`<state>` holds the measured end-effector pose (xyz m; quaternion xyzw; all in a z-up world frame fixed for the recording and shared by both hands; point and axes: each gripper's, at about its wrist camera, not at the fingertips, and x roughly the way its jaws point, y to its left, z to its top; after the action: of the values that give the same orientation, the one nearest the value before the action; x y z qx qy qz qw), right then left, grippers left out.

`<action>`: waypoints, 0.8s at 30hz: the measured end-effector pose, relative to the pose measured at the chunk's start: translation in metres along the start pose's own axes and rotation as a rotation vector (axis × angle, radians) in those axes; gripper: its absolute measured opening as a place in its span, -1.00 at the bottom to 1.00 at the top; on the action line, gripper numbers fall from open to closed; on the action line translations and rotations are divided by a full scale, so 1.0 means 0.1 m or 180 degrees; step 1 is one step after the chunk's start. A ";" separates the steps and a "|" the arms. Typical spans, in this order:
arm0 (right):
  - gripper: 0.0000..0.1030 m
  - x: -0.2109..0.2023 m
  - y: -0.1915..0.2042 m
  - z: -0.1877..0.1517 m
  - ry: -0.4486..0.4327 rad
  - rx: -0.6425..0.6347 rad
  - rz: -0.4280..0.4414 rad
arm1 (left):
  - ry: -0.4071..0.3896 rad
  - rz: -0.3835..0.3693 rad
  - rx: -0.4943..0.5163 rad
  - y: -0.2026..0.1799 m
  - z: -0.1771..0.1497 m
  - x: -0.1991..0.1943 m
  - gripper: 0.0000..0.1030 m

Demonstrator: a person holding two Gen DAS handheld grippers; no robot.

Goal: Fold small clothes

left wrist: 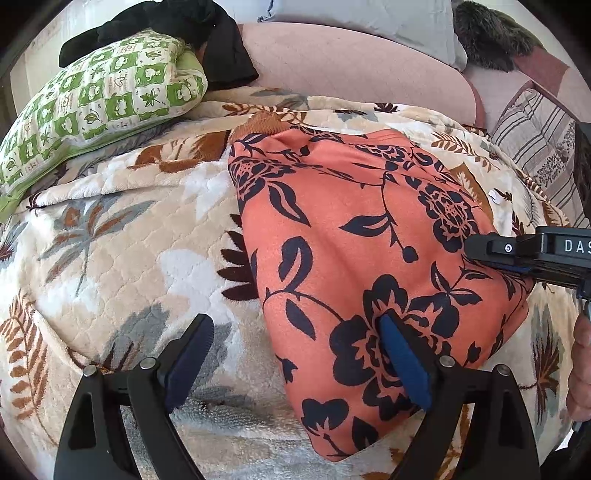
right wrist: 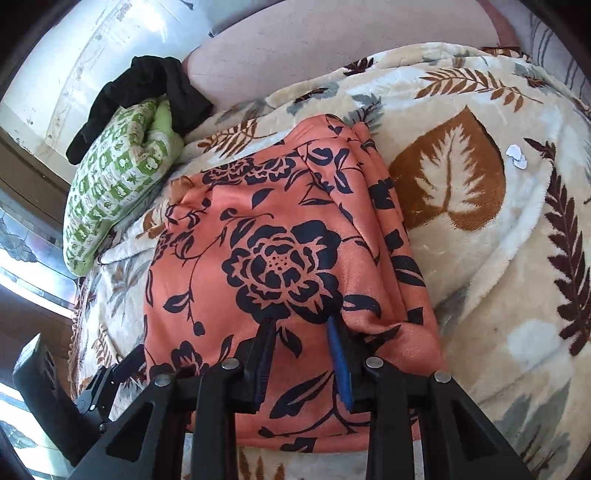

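Your left gripper (left wrist: 295, 354) stands spread over the folded orange garment (left wrist: 354, 236), while your right gripper (right wrist: 301, 354) rests half-closed against it, apparently smoothing the fold, gripping nothing I can make out.

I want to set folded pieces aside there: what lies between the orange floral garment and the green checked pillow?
Only the leaf-patterned blanket, seen in both wrist views. Nothing else lies between the orange floral garment and the green checked pillow.

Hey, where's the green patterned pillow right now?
The green patterned pillow lies upper left in both views, on the leaf-print blanket, left of the orange floral garment, with a black cloth draped over its far end.
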<state>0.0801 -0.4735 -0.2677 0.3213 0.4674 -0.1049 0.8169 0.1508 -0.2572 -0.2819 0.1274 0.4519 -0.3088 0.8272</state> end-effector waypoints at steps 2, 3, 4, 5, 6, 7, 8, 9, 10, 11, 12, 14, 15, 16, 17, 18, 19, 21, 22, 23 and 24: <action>-0.36 -0.04 -0.05 0.01 -0.0017 0.0070 0.0085 | 0.0008 0.0006 -0.0016 0.01 0.01 0.01 0.85; -0.36 -0.07 -0.07 0.02 -0.0034 0.0102 0.0134 | 0.0020 0.0004 -0.0035 0.02 0.01 0.02 0.87; -0.36 -0.09 -0.06 0.02 -0.0055 0.0114 0.0173 | 0.0037 -0.0003 -0.0062 0.03 0.02 0.03 0.88; -0.36 -0.12 -0.06 0.02 -0.0079 0.0102 0.0191 | 0.0055 -0.0016 -0.0090 0.04 0.02 0.03 0.88; -0.36 -0.15 -0.05 0.02 -0.0108 0.0082 0.0194 | 0.0071 -0.0027 -0.0111 0.05 0.03 0.03 0.88; -0.36 -0.16 -0.03 0.03 -0.0137 0.0068 0.0209 | 0.0085 -0.0032 -0.0125 0.05 0.04 0.04 0.88; -0.36 -0.19 -0.02 0.04 -0.0167 0.0062 0.0246 | 0.0100 -0.0033 -0.0136 0.05 0.04 0.04 0.89; -0.36 -0.21 -0.02 0.05 -0.0200 0.0053 0.0276 | 0.0116 -0.0037 -0.0151 0.06 0.05 0.03 0.89; -0.36 -0.23 -0.01 0.06 -0.0230 0.0037 0.0282 | 0.0124 -0.0042 -0.0168 0.06 0.07 0.02 0.89; -0.36 -0.24 0.00 0.06 -0.0242 0.0012 0.0259 | 0.0112 -0.0049 -0.0176 0.06 0.09 -0.01 0.89; -0.36 -0.22 0.00 0.07 -0.0218 -0.0020 0.0209 | 0.0063 -0.0060 -0.0175 0.06 0.12 -0.05 0.88; -0.36 -0.08 -0.06 0.05 -0.0068 -0.0002 0.0118 | -0.0153 -0.0040 -0.0159 0.08 0.17 -0.18 0.88; -0.35 0.02 -0.12 0.03 0.0031 0.0039 0.0131 | -0.0270 0.0016 -0.0150 0.10 0.19 -0.24 0.88; -0.36 0.07 -0.16 0.02 0.0026 0.0039 0.0164 | -0.0348 0.0095 -0.0138 0.11 0.21 -0.27 0.88; -0.36 0.08 -0.17 0.02 -0.0008 0.0012 0.0188 | -0.0362 0.0187 -0.0122 0.12 0.22 -0.25 0.89; -0.36 0.07 -0.16 0.03 0.0006 0.0007 0.0182 | -0.0295 0.0282 -0.0095 0.13 0.21 -0.18 0.89; -0.36 0.07 -0.15 0.03 0.0010 0.0012 0.0175 | -0.0153 0.0341 -0.0058 0.15 0.19 -0.06 0.91; -0.35 0.08 -0.14 0.02 -0.0001 -0.0030 0.0166 | -0.0032 0.0239 -0.0113 0.19 0.11 0.13 0.96; -0.35 0.08 -0.14 0.01 -0.0008 -0.0049 0.0164 | -0.0053 0.0232 -0.0224 0.22 0.10 0.13 1.00; -0.35 0.08 -0.15 0.01 -0.0012 -0.0052 0.0169 | -0.0003 0.0233 -0.0282 0.23 0.13 0.12 1.00; -0.35 0.08 -0.16 0.01 -0.0013 -0.0044 0.0184 | 0.0021 0.0228 -0.0279 0.21 0.14 0.11 1.00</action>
<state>0.0781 -0.4854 -0.2804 0.3288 0.4570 -0.0787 0.8227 0.1780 -0.2521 -0.2843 0.1082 0.4628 -0.2584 0.8410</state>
